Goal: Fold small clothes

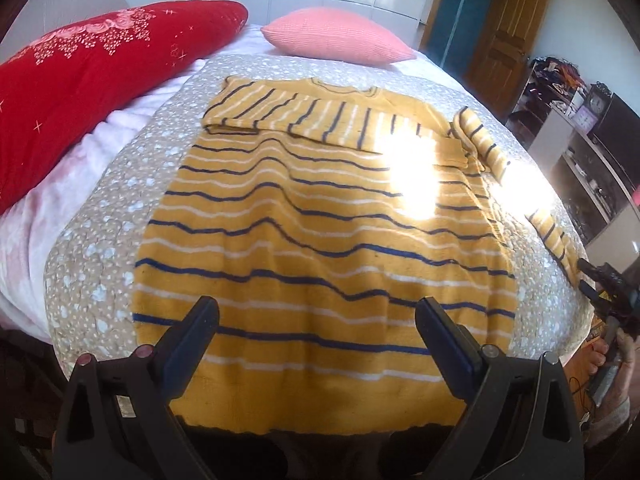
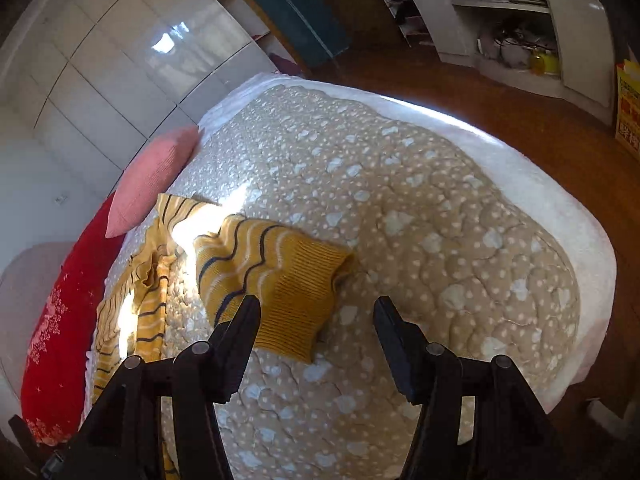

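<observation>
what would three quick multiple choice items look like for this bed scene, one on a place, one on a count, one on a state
1. Where does the yellow knitted sweater with navy and white stripes lie?
A. on the beige spotted quilt
B. on the floor
C. on a shelf

2. How many pillows are at the head of the bed?
A. one
B. two
C. four

3. How is the right gripper?
A. shut on the cuff
B. shut and empty
C. open over the ribbed yellow cuff

Answers: 1 A, quilt shows all around the sweater. 2 B, a red floral pillow and a pink ribbed pillow. 3 C, the fingers stand apart, gripping nothing.
</observation>
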Tool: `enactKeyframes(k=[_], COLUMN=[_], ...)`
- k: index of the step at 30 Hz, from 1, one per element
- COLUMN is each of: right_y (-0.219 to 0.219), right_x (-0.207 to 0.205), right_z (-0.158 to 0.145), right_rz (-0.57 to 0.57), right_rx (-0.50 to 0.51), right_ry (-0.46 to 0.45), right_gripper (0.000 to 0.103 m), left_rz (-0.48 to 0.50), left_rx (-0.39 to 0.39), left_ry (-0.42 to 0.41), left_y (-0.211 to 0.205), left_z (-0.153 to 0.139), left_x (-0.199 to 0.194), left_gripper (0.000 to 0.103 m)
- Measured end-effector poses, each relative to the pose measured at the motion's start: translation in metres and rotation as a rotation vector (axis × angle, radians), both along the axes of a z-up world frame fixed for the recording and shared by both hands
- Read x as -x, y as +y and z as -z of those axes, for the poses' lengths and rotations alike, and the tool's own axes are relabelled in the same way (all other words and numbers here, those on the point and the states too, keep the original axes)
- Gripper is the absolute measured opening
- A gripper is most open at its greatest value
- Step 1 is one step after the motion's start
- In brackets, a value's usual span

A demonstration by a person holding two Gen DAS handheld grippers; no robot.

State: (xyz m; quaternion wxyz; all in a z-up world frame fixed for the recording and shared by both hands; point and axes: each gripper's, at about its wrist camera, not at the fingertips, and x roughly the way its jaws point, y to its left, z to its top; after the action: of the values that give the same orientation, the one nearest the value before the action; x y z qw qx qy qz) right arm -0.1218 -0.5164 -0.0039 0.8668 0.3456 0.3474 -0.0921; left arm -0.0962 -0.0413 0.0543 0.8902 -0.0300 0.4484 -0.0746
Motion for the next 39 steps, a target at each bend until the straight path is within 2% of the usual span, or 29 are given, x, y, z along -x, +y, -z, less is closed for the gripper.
enactKeyframes(k=[3,4,5,6,7,9,11,13,17,19,21,23,28,34,39], right_y=[0.011,0.016,0.020,0.022,0.023,0.019,-0.001,-0.036,-0.097,-0.105,-0.096,-0.076,0.007,0.159,0.290], right_x=[-0.013,-0.017,-0.022,-0.026,-0.030,-0.033,-0.028,-0.019,-0.010,-0.016,-0.029,-0.046,-0.100,-0.182,-0.249], right_z=[0.002,-0.001,0.001,0.001,0.002,-0.003,-0.019,-0.041,-0.084,-0.099,-0.113,-0.125,-0.150,-0.163,-0.153], right_rz=[0.017,0.001,-0.022,-0.042,-0.076,-0.088,-0.047,0.042,0.224,0.222,0.187,0.128,-0.078,-0.397,-0.612], right_rx=[0.082,0.093,0.090,0.083,0.055,0.023,0.036,0.039,0.135,0.158,0.195,0.229,0.203,0.171,0.179], right_ry=[0.006,-0.004,-0.014,-0.019,-0.026,-0.049,-0.089,-0.131,-0.133,-0.130,-0.120,-0.119,-0.165,-0.167,-0.131], right_gripper=[0.064,0.061,0.041,0.017,0.013,0.012,0.011,0.006,0.005,0.005,0.005,0.005,0.005,0.005,0.005], left_rz=[0.012,0.012,0.013,0.013,0.013,0.006,0.001,-0.002,-0.017,-0.026,-0.030,-0.036,-0.080,-0.140,-0.213], left_rx=[-0.031,-0.044,-0.060,-0.073,-0.078,-0.070,-0.049,-0.037,-0.005,0.017,0.039,0.046,0.074,0.097,0.086], left_ry=[-0.021,-0.027,-0.032,-0.034,-0.032,-0.030,-0.034,-0.042,-0.032,-0.018,-0.006,-0.008,-0.052,-0.101,-0.120], left_y=[-0.007,-0.009,-0.010,-0.011,-0.012,-0.010,-0.006,-0.002,0.006,0.010,0.014,0.021,0.047,0.093,0.136], left_z=[-0.006,-0.007,-0.009,-0.009,-0.010,-0.012,-0.016,-0.018,-0.013,-0.007,-0.003,-0.003,-0.009,-0.011,-0.004], left_x=[0.004,0.005,0.006,0.006,0.005,0.003,0.002,0.002,-0.002,-0.003,-0.004,-0.004,0.000,0.012,0.019], left_gripper=[0.098,0.098,0.098,0.098,0.098,0.098,0.098,0.098,0.098,0.098,0.098,0.098,0.098,0.098,0.098])
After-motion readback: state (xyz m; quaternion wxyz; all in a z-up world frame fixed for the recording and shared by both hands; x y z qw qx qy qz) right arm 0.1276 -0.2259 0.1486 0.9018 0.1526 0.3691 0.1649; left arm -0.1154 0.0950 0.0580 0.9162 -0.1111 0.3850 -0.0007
